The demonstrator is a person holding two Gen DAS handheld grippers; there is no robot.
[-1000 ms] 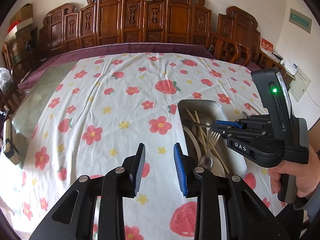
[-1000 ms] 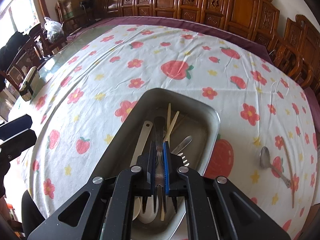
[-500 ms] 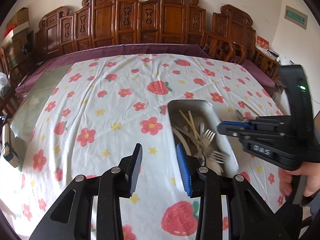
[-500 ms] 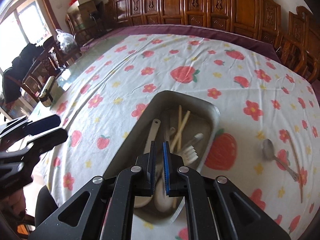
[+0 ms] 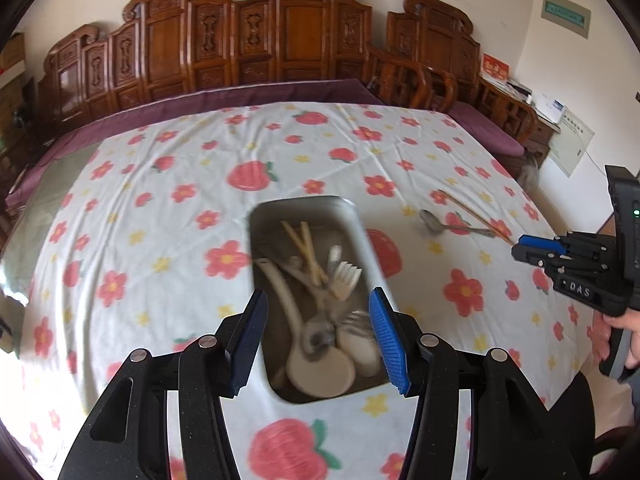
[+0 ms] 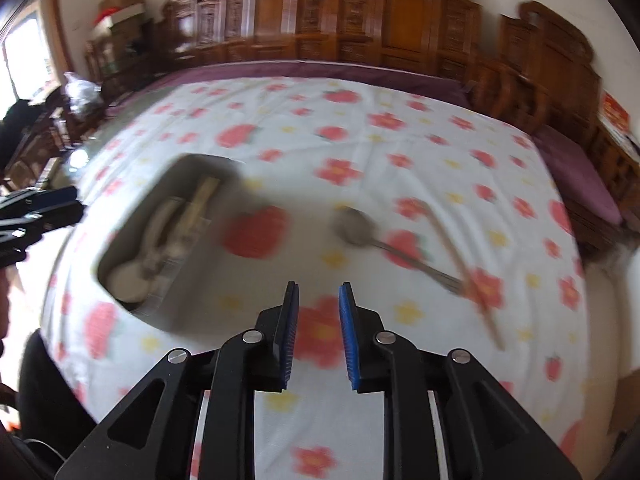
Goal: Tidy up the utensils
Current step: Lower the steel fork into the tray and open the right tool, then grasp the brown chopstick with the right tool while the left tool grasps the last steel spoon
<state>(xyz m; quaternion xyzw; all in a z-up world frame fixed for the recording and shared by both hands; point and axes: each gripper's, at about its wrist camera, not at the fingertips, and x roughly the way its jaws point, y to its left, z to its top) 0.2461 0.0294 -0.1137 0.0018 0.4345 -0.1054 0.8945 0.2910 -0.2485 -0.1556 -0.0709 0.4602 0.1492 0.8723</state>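
A grey metal tray (image 5: 362, 240) (image 6: 132, 216) on the flowered cloth holds several utensils: forks, white spoons and chopsticks. My left gripper (image 5: 318, 308) hangs over the tray's near end, its jaws opening with nothing pinched between them. To the tray's right lie a metal spoon (image 5: 434, 220) (image 6: 356, 226) and a chopstick (image 5: 472, 216) (image 6: 460, 264) on the cloth. My right gripper (image 6: 318, 304) (image 5: 520, 246) is above the cloth between tray and spoon, jaws opening and holding nothing.
The table wears a white cloth with red flowers and strawberries (image 5: 168, 184). Carved wooden chairs (image 5: 280, 40) line the far side and right. A person's hand (image 5: 624, 328) holds the right gripper at the right edge.
The right gripper let go of the fork in the tray, swung right toward the loose spoon and parted its jaws. The left gripper shifted over the tray and opened wider.
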